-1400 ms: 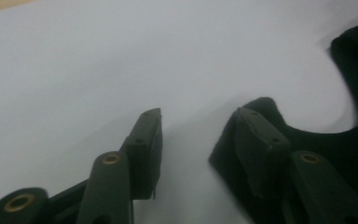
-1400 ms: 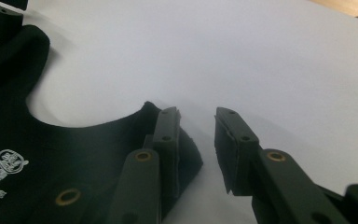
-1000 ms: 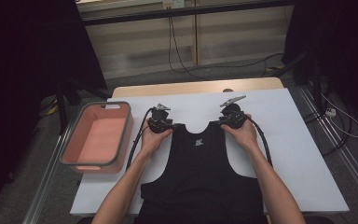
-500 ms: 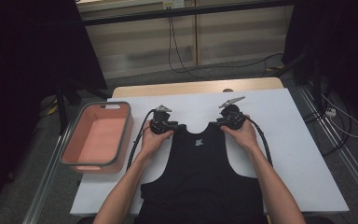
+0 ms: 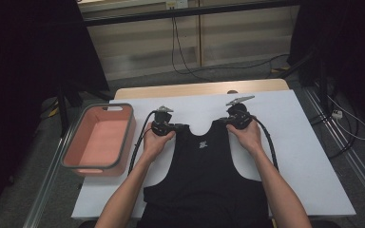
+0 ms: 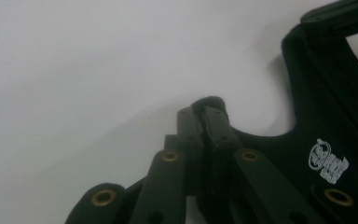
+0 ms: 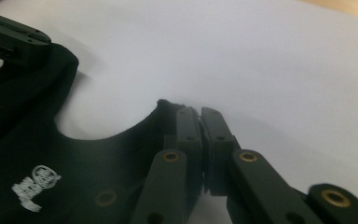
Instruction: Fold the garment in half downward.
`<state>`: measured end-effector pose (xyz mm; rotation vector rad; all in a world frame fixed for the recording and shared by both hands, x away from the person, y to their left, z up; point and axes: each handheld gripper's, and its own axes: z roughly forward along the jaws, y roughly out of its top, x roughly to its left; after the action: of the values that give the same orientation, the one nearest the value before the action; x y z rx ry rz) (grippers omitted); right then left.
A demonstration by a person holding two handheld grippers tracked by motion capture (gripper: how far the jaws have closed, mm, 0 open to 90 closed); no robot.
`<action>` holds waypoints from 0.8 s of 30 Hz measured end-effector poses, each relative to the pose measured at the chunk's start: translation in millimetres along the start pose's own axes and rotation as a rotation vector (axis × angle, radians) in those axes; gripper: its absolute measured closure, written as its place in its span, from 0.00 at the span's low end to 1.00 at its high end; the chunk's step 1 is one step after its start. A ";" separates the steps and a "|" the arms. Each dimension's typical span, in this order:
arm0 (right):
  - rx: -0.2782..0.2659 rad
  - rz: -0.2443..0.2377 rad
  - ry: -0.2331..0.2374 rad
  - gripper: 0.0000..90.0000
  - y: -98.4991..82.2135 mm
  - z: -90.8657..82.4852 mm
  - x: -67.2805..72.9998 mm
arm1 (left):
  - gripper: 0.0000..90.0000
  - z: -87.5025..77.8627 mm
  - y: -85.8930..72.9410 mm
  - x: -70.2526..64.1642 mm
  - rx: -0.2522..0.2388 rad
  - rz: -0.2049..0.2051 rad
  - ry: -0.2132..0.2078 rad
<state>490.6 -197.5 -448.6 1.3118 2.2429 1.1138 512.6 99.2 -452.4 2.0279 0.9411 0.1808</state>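
The black vest [image 5: 204, 175] lay flat on the table [image 5: 309, 156], its hem at the near edge. The left gripper [image 5: 164, 127] and right gripper [image 5: 237, 118] had just closed, each clamped on one shoulder strap, probably to lift it evenly.

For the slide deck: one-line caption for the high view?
Left gripper and right gripper each shut on a shoulder strap of a black vest on the white table.

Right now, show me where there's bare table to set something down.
Free: the white table right of the black vest, and the strip beyond its neckline up to the wooden edge. Crowded: the gap between pink bin and left tongs, with their cable.
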 end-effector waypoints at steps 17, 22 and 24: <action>-0.157 0.026 0.007 0.97 29.9 -29.2 -1.6 | 0.96 -33.3 26.8 8.8 -0.137 -0.018 0.027; -0.216 0.028 0.049 0.97 39.9 -36.7 1.1 | 0.96 -41.6 34.1 7.3 -0.161 0.001 0.016; -0.221 0.026 0.046 0.97 41.4 -38.2 0.9 | 0.96 -43.5 36.0 7.3 -0.171 -0.003 0.020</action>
<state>491.8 -203.0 -392.5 1.2394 2.0688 1.3696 518.2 120.4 -399.9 1.8704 0.9101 0.2714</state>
